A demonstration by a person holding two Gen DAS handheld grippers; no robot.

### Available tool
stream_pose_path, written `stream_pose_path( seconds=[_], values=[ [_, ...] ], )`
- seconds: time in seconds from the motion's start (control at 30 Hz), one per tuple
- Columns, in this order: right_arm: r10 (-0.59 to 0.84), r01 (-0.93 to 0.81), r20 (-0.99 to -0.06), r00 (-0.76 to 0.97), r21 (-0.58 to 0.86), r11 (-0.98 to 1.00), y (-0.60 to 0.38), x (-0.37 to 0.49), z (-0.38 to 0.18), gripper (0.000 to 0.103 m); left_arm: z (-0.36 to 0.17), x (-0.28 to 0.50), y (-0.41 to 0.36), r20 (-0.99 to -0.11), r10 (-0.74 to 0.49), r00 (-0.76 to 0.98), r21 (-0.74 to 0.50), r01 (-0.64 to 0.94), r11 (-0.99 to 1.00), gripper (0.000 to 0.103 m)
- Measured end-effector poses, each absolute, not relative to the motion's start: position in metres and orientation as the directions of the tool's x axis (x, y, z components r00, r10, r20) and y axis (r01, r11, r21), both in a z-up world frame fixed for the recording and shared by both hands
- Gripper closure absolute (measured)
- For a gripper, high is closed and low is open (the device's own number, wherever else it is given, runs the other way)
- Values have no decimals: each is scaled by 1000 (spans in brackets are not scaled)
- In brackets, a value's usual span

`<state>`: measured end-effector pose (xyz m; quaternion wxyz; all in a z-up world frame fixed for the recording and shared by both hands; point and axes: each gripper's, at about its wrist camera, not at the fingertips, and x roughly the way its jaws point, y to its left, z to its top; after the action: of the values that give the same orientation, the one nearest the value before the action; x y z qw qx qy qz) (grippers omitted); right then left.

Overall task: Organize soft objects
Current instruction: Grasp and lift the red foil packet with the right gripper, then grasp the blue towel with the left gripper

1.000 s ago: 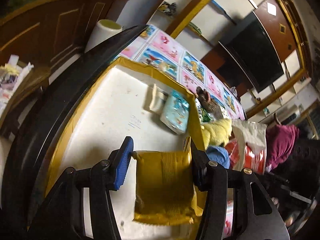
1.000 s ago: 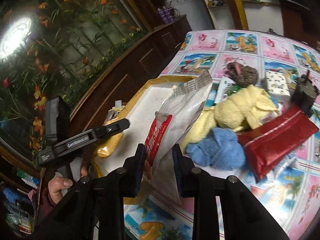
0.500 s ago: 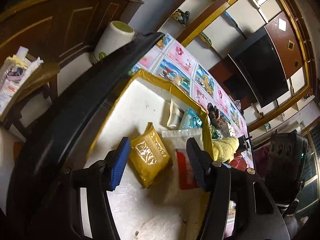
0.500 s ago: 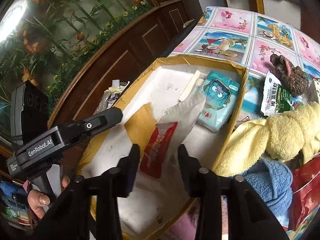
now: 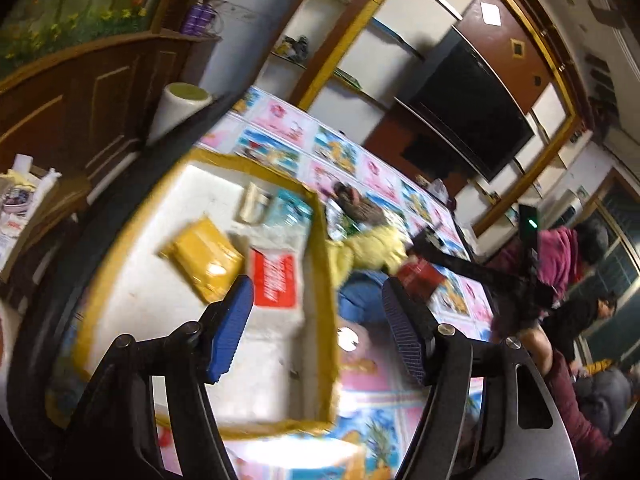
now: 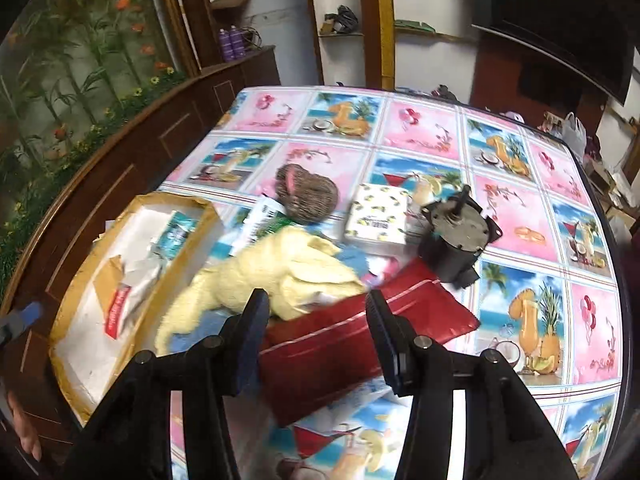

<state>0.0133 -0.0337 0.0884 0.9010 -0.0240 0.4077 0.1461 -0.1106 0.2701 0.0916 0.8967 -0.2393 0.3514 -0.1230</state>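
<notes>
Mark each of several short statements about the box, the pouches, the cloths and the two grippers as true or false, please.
1. The yellow pouch lies inside the cardboard box. True.
2. The right gripper is shut on the red pouch. False: its jaws stand open above the pouch, holding nothing.
3. The yellow cloth lies outside the box, on the table. True.
4. The left gripper holds the white and red bag. False: it is open, and the bag lies in the box.
5. The black motor is in the box. False: it stands on the table.

You see a black motor (image 6: pixel 454 236) standing on the patterned tabletop (image 6: pixel 520 216), with purple bottles (image 6: pixel 232 42) on the wooden cabinet behind
</notes>
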Motion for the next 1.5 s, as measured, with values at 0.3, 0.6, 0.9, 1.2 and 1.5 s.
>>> stream_pose_path(
  seconds=[0.3, 0.6, 0.9, 1.2, 1.5],
  values=[
    [72, -291, -818, 571, -119, 949, -19, 47, 48, 53, 92, -118, 216, -622, -416, 664, -464, 116, 878, 36],
    [49, -342, -832, 553, -173, 923, -46, -11, 39, 52, 81, -118, 187, -651, -441, 618, -458, 144, 877, 36],
    [212, -373, -800, 562, -16, 928, -108, -67, 58, 50, 71, -118, 140, -699, -460, 547, -422, 205, 883, 36],
    [280, -240, -732, 621, 162, 957, -182, -91, 63, 45, 36, -90, 84, -773, -465, 431, -415, 211, 885, 36],
    [344, -198, -727, 594, 282, 939, -208, -100, 49, 45, 34, -64, 71, -776, -417, 473, -354, 220, 909, 63]
  ],
)
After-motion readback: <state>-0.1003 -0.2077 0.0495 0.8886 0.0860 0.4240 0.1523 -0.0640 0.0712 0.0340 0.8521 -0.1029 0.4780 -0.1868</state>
